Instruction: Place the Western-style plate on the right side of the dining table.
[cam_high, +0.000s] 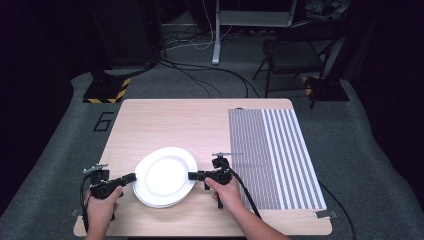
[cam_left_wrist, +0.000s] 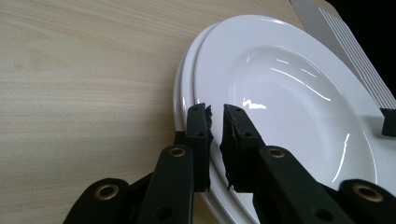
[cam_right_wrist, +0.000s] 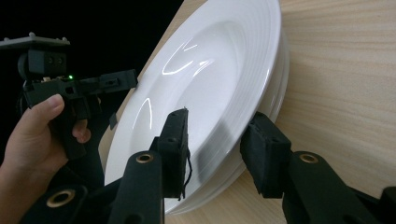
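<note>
A stack of white plates (cam_high: 165, 177) sits near the table's (cam_high: 165, 120) six-o'clock edge. The left gripper (cam_high: 131, 177) pinches the top plate's nine-o'clock rim; the right gripper (cam_high: 191, 175) has its jaws clamped around the stack's three-o'clock rim.

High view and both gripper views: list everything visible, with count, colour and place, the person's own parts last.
plates: a stack, exact count unclear, white, near middle of the table, between the grippers
table: one, light wood, centre
striped mat: one, grey and white, on the table's right part
folding chair: one, dark, on the floor beyond the table
cables: several, dark, on the floor beyond the table
left gripper: one, black, clamped on the top plate's rim
right gripper: one, black, jaws astride the stack's opposite edge
hands: two, each holding a gripper
</note>
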